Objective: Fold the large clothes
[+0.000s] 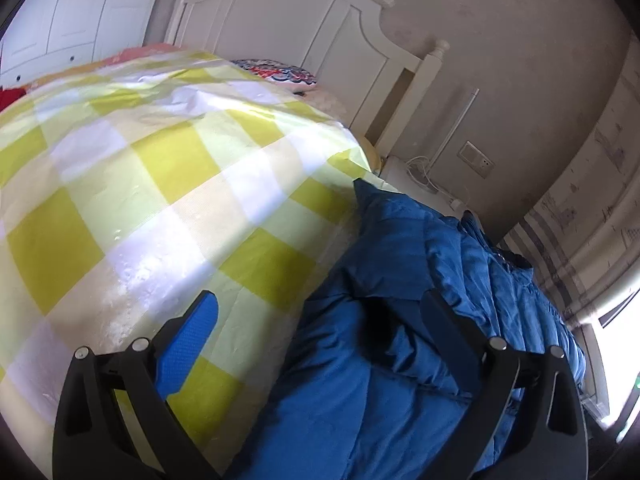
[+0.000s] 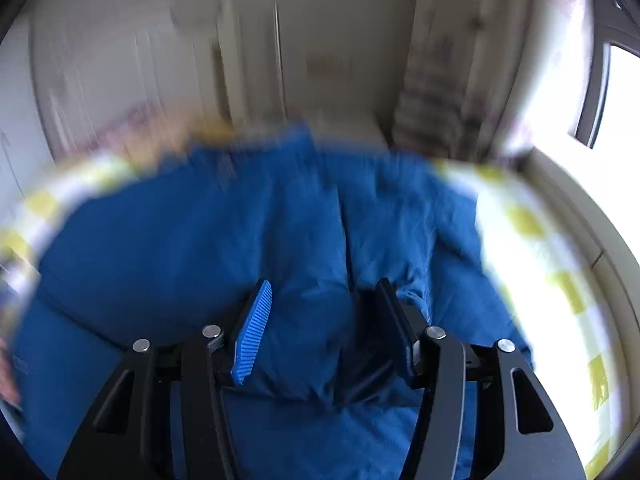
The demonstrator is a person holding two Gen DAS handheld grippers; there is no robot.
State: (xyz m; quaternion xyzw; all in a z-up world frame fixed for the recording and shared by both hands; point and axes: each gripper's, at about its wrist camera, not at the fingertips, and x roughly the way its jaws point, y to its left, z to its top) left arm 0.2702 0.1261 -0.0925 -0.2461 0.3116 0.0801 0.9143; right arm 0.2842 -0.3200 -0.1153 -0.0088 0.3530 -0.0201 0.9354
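- The bed [image 1: 120,184] filled the room under a yellow-and-white checked cover, with a white headboard [image 1: 288,28] at its far end.
- Across the cover lay the blue padded jacket [image 2: 248,232], the 1 large garment to fold; in the left wrist view it ran as a long strip up the right side toward the nightstand corner, its long axis pointing away from the camera.
- The right gripper [image 2: 324,300] hung directly over the jacket's middle, a seam or fold running straight ahead of it. Its jaws stood partly apart with blue fabric bulging between them, yet the pads did not look pressed on it. That view was smeared with motion blur.
- The left gripper [image 1: 320,304] sat at the jacket's left edge, jaws wide apart: the left finger over bare checked cover, the right finger over blue fabric, nothing pinched.
- My read: the left gripper was nearer an edge to pick up, and the jacket lay to its right.
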